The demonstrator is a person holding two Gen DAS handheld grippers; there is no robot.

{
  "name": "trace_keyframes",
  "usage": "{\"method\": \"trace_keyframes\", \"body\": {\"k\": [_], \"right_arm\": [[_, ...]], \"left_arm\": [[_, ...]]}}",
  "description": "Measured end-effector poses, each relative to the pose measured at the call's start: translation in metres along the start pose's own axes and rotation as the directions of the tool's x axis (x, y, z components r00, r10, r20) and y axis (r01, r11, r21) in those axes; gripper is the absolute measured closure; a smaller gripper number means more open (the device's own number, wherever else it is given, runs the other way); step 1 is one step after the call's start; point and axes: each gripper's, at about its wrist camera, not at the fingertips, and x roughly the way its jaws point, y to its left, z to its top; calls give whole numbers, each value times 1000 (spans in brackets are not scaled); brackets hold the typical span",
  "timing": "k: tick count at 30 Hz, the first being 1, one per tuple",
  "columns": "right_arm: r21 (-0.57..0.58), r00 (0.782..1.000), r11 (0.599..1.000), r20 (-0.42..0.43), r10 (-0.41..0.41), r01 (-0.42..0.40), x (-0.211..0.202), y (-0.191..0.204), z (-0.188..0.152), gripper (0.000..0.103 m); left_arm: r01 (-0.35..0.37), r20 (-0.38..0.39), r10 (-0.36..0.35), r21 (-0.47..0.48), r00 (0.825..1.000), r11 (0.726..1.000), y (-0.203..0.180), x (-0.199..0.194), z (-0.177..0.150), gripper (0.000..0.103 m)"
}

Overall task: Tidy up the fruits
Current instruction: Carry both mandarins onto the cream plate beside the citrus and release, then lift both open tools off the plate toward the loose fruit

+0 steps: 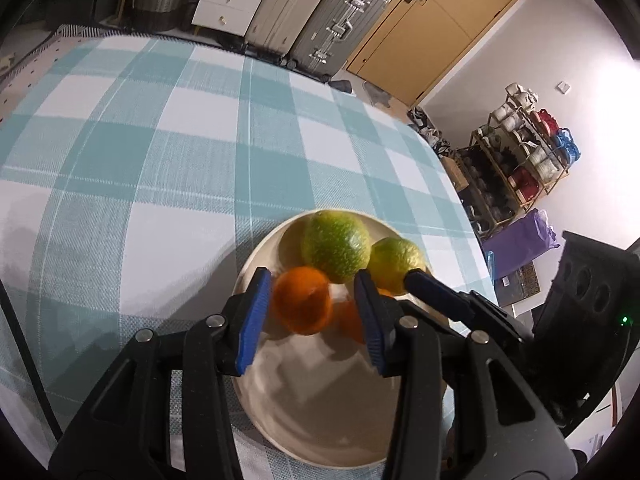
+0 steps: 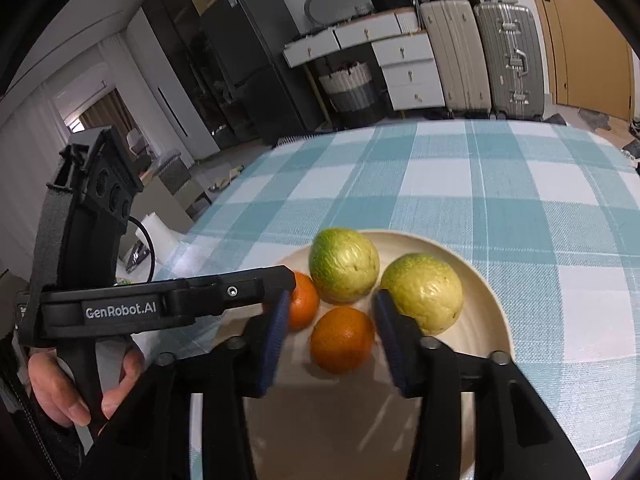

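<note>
Your left gripper (image 1: 314, 304) and right gripper (image 2: 330, 326) each straddle an orange (image 1: 303, 300) (image 2: 342, 340) on the plate (image 2: 486, 300), jaws parted, pads apparently clear. Withdraw carelessly and a pad could nudge an orange into the green fruits (image 2: 344, 266), rolling one off.

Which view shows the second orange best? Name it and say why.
The left wrist view hides most of it: the second orange sits behind the left gripper's right finger. The right wrist view is best: that orange lies whole between the right gripper's fingers on the plate.
</note>
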Motion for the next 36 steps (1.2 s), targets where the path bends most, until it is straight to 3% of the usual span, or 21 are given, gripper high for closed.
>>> {"method": "trace_keyframes", "body": {"k": [9,19,23,29,33,36], "right_arm": [[-26,997,999,77,-18,20,-35,6,1,50],[-25,996,998,80,-51,53,-66,6,-10,49],[-16,994,998,86,-66,68,-80,6,-19,38],[0,992,997,96,-80,80,-102,4,-34,36],[12,989,996,111,-94,93,-113,4,-44,27],[20,986,994,125,-108,106,-121,5,-51,15]], "left_arm": [[-36,36,36,9,999,999,-7,-24,-3,62],[-103,98,97,62,990,993,-27,-62,-33,62],[-125,161,117,45,980,991,-30,-84,-42,62],[-151,169,140,51,976,987,-40,-99,-68,59],[-157,167,143,72,976,985,-47,-104,-91,59],[-173,146,159,92,976,981,-52,-104,-109,46]]}}
